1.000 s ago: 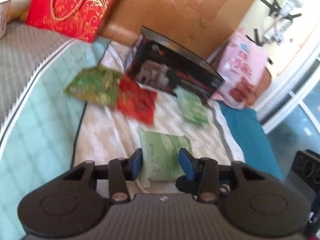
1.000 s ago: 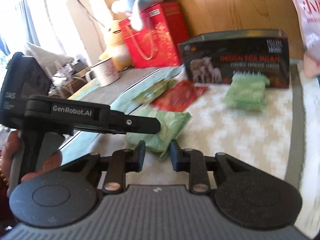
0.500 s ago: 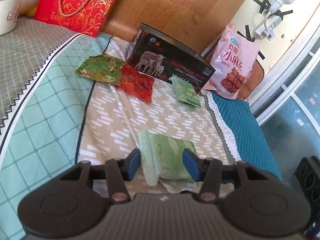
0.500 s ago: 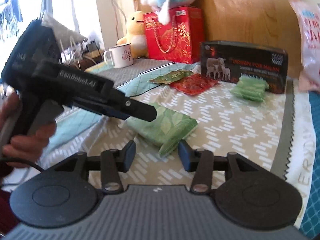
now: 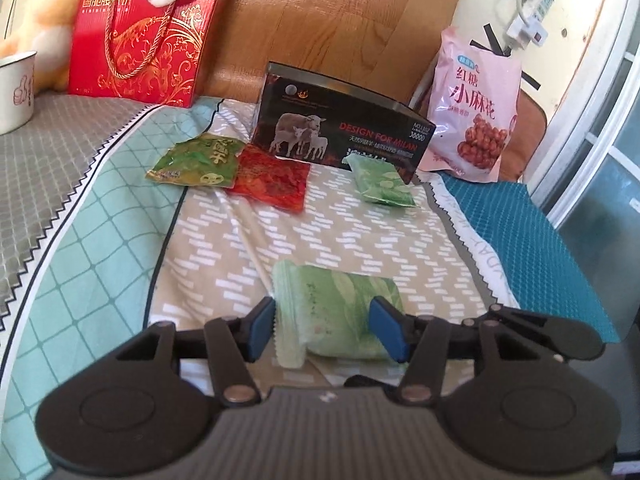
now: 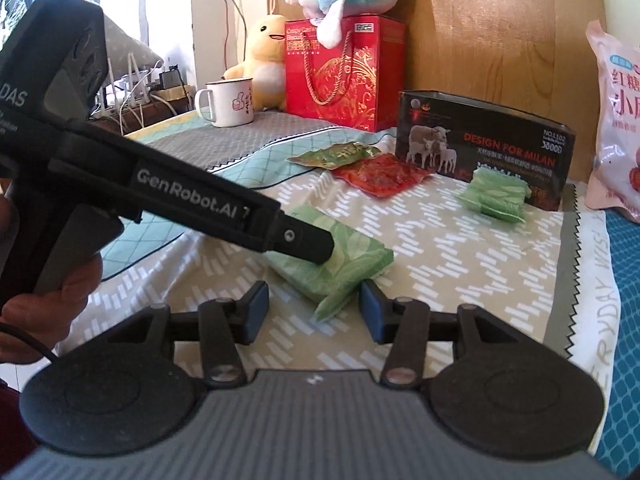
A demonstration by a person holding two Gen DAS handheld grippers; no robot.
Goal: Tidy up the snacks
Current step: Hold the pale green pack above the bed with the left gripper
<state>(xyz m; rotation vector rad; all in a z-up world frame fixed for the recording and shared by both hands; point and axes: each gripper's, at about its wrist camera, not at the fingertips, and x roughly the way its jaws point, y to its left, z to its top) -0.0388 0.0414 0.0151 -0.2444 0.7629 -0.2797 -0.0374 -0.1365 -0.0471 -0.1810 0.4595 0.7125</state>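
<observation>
A pale green snack packet [image 5: 336, 312] lies on the patterned cloth between the pads of my left gripper [image 5: 326, 328]. Those jaws are opening and the pads stand beside the packet without pressing it. In the right wrist view the same packet [image 6: 340, 264] has one crimped corner lying between the pads of my right gripper [image 6: 314, 312], which is open and not touching it. The left gripper's finger [image 6: 308, 242] rests over the packet's far side. Further back lie a yellow-green packet [image 5: 196, 158], a red packet [image 5: 272, 178] and a small green packet [image 5: 384, 182].
A black box with sheep on it [image 5: 344, 136] stands behind the packets, a pink bag [image 5: 472, 112] leans at the right. A red gift box [image 5: 140, 36], a yellow plush [image 6: 268, 68] and a white mug [image 6: 230, 102] stand at the back left. A teal mat [image 5: 540, 248] borders the cloth.
Both grippers' jaws have widened around the pale green packet, which now lies on the cloth. The right gripper has rolled upright and both have shifted slightly.
</observation>
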